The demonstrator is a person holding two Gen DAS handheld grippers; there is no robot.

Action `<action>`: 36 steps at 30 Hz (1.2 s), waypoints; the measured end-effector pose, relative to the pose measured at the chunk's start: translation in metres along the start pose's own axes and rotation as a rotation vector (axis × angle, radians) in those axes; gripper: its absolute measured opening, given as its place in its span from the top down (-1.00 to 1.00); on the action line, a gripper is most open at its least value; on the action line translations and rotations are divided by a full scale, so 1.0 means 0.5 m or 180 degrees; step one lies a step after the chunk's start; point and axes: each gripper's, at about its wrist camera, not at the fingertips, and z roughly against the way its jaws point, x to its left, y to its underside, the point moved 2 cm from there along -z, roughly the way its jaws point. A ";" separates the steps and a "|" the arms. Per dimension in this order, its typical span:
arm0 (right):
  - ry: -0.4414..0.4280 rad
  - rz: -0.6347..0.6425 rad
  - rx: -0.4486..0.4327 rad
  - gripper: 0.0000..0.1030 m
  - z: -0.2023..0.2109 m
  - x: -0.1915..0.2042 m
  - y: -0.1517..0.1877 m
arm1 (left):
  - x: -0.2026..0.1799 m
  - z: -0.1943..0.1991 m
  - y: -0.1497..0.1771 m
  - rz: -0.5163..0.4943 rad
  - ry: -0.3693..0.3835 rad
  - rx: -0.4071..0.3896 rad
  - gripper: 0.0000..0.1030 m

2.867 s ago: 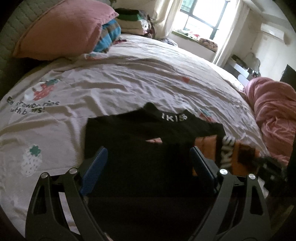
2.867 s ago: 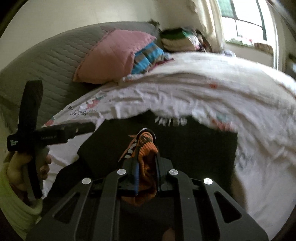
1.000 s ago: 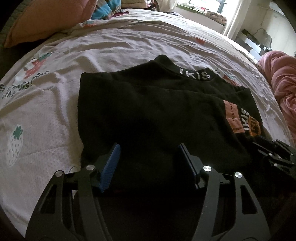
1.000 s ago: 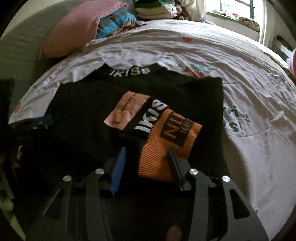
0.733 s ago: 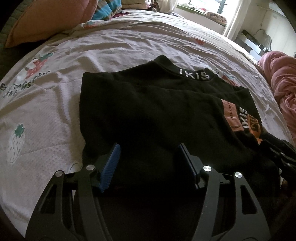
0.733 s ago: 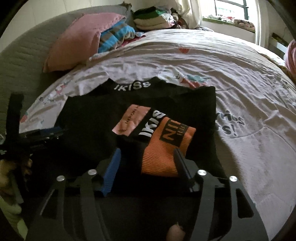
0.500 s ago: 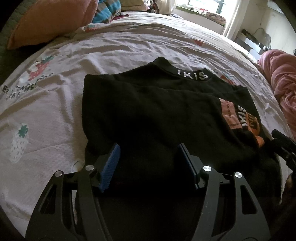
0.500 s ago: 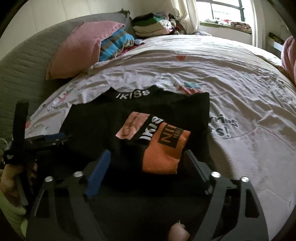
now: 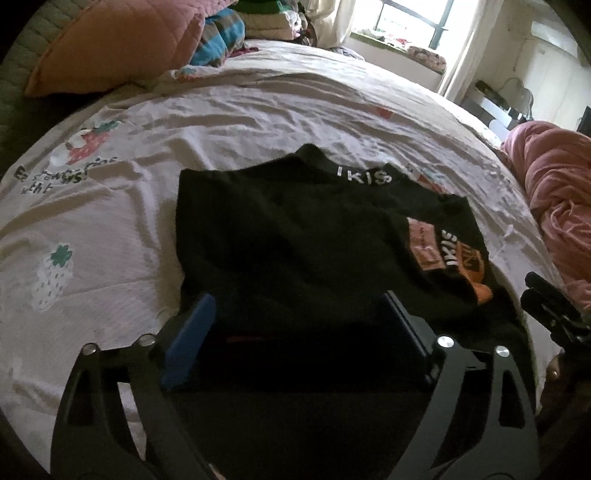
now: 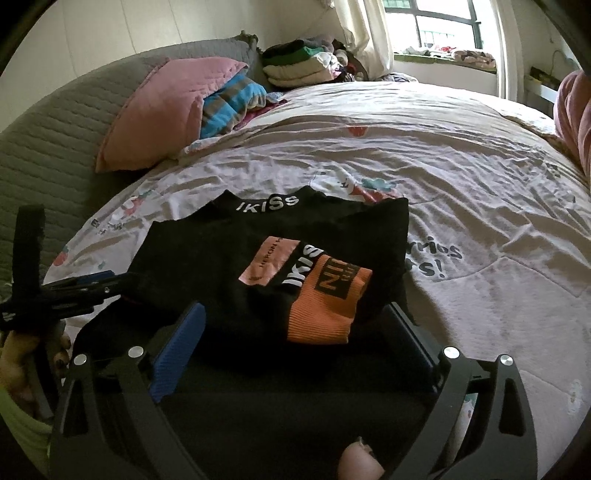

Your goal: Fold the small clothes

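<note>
The black top [image 10: 280,258] lies flat on the near part of the bed [image 10: 461,184], its sleeve folded in so the orange cuff [image 10: 325,306] rests on top — side folds look done, a final fold likely remains. The left gripper [image 9: 295,317] and right gripper [image 10: 295,325] have just been opening; both stand wide, pads off the cloth. Strawberry-print sheet, pink pillow [image 10: 166,110] far left, window [image 10: 443,26] beyond.
</note>
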 end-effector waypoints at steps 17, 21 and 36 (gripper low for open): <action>0.0039 0.0063 -0.0159 -0.88 0.068 0.010 0.000 | -0.003 0.074 0.016 0.0014 -0.0066 -0.0110 -0.81; 0.0056 0.0071 -0.0176 -0.88 0.080 0.010 0.002 | -0.003 0.093 0.022 -0.0014 -0.0087 -0.0128 -0.81; 0.0083 0.0194 -0.0186 -0.88 0.139 0.034 0.025 | 0.030 0.164 0.052 0.0067 -0.0119 -0.0220 -0.81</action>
